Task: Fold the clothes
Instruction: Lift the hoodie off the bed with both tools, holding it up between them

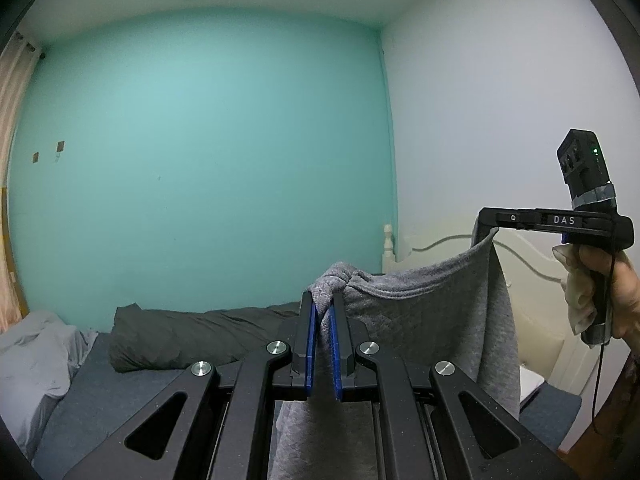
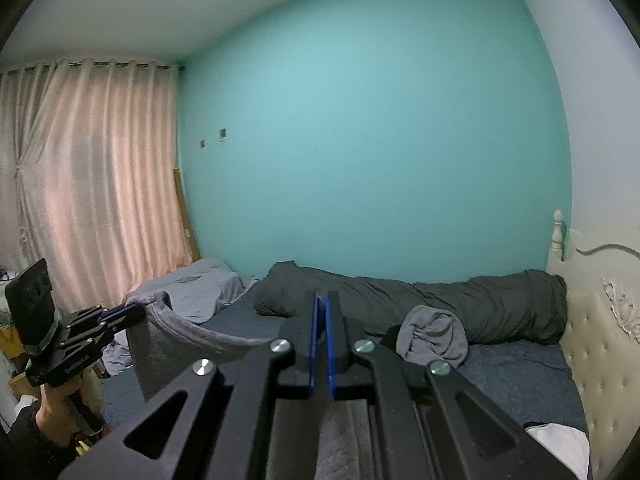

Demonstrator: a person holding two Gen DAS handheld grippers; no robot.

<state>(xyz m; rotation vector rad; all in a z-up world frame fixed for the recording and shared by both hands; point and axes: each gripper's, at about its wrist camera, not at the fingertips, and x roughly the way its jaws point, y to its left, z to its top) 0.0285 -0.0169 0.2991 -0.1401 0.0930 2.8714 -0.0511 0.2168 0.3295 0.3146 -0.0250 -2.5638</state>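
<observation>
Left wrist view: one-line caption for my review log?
Both grippers, left gripper and right gripper, hold a grey garment stretched in the air above the bed.

Teal wall [image 2: 360, 140] at the back, pale pink curtain [image 2: 92, 168] drawn on the left. A dark grey rolled duvet [image 2: 500, 304] lies along the wall on the bed's blue sheet [image 2: 520, 364]. Cream tufted headboard [image 2: 592, 344] at right; rumpled light grey bedding [image 2: 200, 292] at the far left corner.

Grey garment [image 1: 460, 320] lower part cut off below (behind gripper frames), right gripper [image 2: 321, 312] fingertips' hold hidden
</observation>
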